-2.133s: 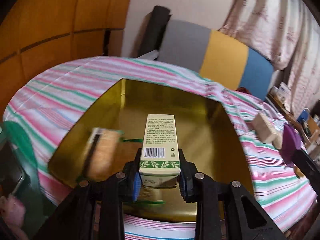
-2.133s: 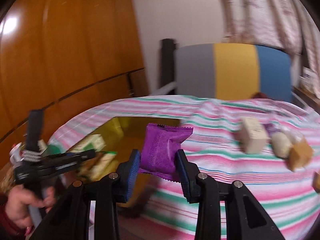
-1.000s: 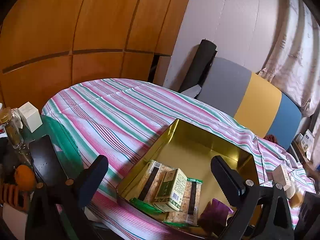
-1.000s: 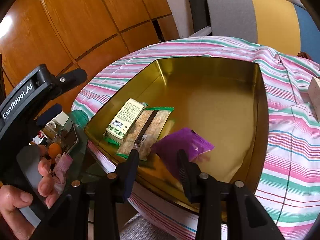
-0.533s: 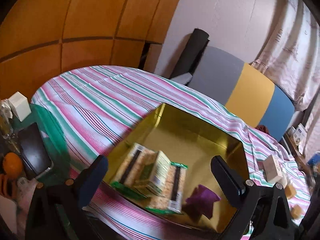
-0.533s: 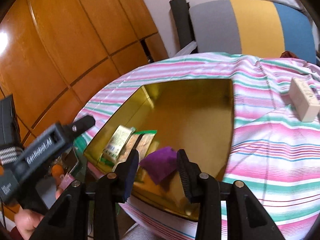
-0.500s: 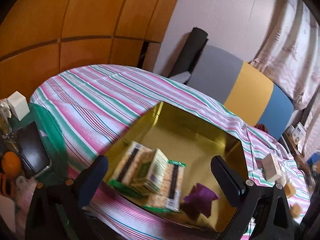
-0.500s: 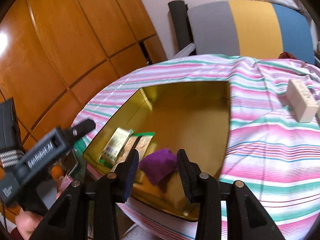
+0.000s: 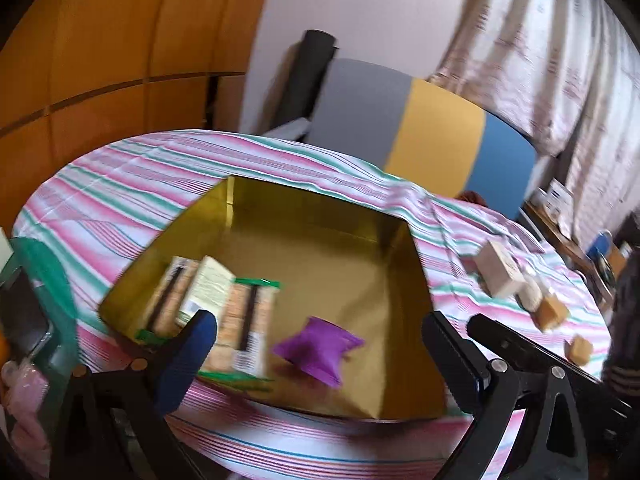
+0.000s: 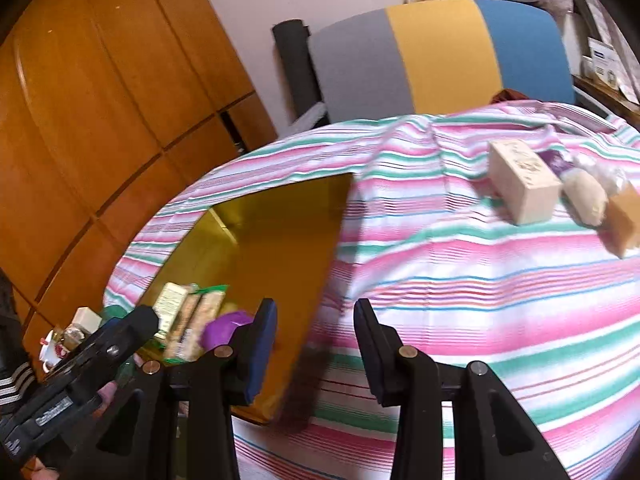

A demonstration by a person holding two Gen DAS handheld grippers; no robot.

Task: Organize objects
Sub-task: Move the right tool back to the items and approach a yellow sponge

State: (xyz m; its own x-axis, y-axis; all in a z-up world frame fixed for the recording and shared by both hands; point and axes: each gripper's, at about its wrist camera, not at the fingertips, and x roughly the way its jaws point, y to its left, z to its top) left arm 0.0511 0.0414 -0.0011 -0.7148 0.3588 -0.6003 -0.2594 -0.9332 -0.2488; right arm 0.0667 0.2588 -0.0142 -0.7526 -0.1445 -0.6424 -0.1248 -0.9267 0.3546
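Gold tin (image 9: 320, 240) sunk in the middle of the striped cloth (image 9: 120, 196) over the tabletop, lid off, shiny inside. Within it, purple packet (image 9: 316, 350) lying loose toward the near wall, touching neither gripper. To its left, two long cracker packs (image 9: 244, 320) flat on the tin floor, with a green-and-white carton (image 9: 208, 286) resting across them. Same contents seen blurred from the right wrist view at the tin's near left corner (image 10: 200, 320).

Outside the tin, well apart to the right on the cloth: pale wooden-looking box (image 10: 520, 184), a small purple item (image 10: 554, 160) behind it, a cream-coloured lump (image 10: 584, 196) just beside it, and a tan wrapped piece (image 10: 624, 220) next to that. Two tan cubes (image 9: 552, 312) also visible from the left wrist view.

Left gripper (image 9: 320, 344) spread wide over the near edge of the tin, nothing between its pads. Right gripper (image 10: 316, 344) with a narrow gap between its fingers, released, holding nothing, poised over the tin's right edge and the cloth.

Behind the tabletop, grey, yellow and blue chair back (image 9: 420, 136); wooden panelling (image 9: 100, 60) to the left.
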